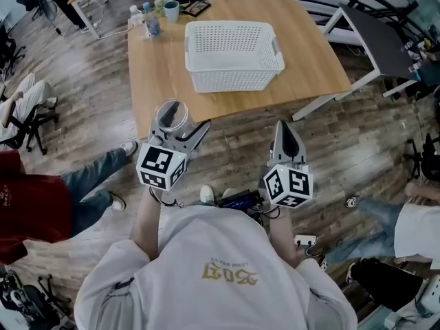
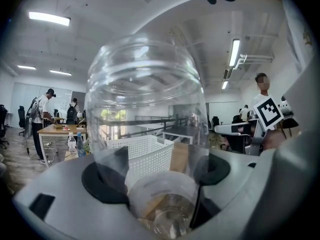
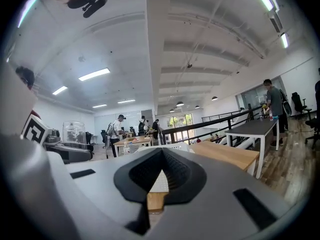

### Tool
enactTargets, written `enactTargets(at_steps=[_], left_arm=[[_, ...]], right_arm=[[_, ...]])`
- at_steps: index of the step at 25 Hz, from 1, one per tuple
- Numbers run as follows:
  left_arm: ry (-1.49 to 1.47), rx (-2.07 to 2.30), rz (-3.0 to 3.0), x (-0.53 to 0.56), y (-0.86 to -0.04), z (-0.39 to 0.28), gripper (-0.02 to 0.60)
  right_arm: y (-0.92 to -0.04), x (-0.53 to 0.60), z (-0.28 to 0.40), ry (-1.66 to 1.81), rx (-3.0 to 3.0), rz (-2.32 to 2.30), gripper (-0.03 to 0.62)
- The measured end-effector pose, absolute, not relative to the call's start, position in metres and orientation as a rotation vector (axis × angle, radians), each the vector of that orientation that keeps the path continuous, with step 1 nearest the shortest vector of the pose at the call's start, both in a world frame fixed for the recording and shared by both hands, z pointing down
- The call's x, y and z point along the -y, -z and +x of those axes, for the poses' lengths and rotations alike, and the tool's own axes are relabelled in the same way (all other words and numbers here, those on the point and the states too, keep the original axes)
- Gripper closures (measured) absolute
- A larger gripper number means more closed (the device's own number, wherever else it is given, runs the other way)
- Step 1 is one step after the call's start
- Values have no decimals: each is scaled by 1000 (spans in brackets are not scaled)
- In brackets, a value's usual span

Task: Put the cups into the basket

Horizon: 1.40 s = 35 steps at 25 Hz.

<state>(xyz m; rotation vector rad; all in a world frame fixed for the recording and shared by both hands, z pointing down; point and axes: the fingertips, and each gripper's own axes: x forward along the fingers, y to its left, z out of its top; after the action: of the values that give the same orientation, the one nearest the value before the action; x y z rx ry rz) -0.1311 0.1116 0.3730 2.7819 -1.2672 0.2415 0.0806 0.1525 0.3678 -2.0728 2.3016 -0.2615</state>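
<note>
A clear plastic cup stands upright between the jaws of my left gripper, which is shut on it over the floor just short of the table's near edge. In the left gripper view the cup fills the middle, and the dark pads press on its sides. The white perforated basket sits on the wooden table, with nothing showing inside it. My right gripper hangs to the right of the left one, its jaws together and holding nothing. From the right gripper view the cup shows at the left.
A teal mug and bottles stand at the table's far left corner. A dark table stands at the right. People sit at the left and right on the wooden floor.
</note>
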Motion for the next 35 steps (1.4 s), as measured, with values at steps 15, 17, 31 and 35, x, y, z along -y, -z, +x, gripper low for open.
enactTargets(at_steps=[15, 17, 31, 35], left_arm=[[-243, 1240, 2794, -53, -367, -117, 209], [-240, 1243, 2795, -41, -366, -112, 209], [-239, 1311, 2752, 53, -354, -85, 209], [-234, 1349, 2738, 76, -351, -80, 209]], right_arm=[[-356, -85, 71, 225, -2347, -1996, 585], [-355, -69, 72, 220, -2356, -1980, 585], [-350, 34, 94, 243, -2430, -1896, 585], [-348, 60, 96, 247, -2452, -1852, 585]])
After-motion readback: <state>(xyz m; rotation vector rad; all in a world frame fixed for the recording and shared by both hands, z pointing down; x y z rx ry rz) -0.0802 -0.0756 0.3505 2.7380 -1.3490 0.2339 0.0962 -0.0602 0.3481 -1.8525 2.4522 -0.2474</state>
